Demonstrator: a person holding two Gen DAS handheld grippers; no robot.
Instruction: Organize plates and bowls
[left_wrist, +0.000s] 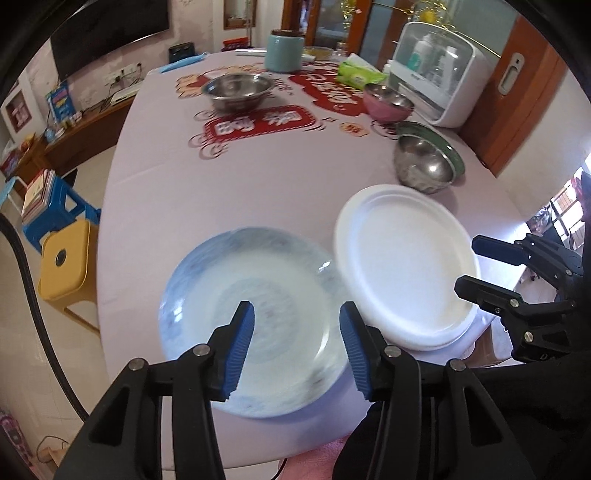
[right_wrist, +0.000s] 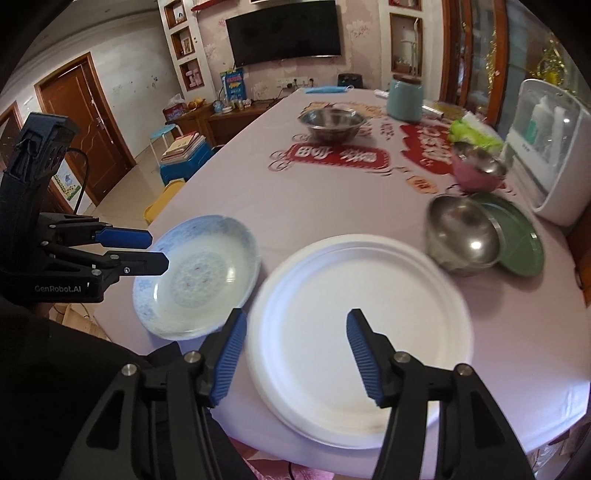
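Left wrist view: the left tool (left_wrist: 297, 314) hangs above the blue plate (left_wrist: 207, 273) with its blue pads apart and nothing between them. The blue plate lies on the desk (left_wrist: 258, 177) near its front edge. Just to its right lies the white plate (left_wrist: 402, 258), which looks like a stack of a few; their rims meet or overlap slightly, though blur hides which. The right tool (left_wrist: 469, 264) shows at the right edge, its fingers apart over the white plate's rim. Behind the white plate a steel bowl (left_wrist: 421, 166) leans tilted on a green plate (left_wrist: 448, 149). Farther back stand a pink bowl (left_wrist: 388, 105) and a second steel bowl (left_wrist: 238, 90), well apart from each other.

Right wrist view: the right tool (right_wrist: 295, 325) is above the white plate (right_wrist: 332, 295), pads apart, gripping nothing. The blue plate (right_wrist: 221, 258) lies just left of it, and the left tool (right_wrist: 157, 251) hovers over its left rim, fingers apart. To the right, the tilted steel bowl (right_wrist: 458, 232) rests against the green plate (right_wrist: 521, 243), with the pink bowl (right_wrist: 476, 173) behind them and the other steel bowl (right_wrist: 332, 123) farther back on the desk (right_wrist: 314, 206).
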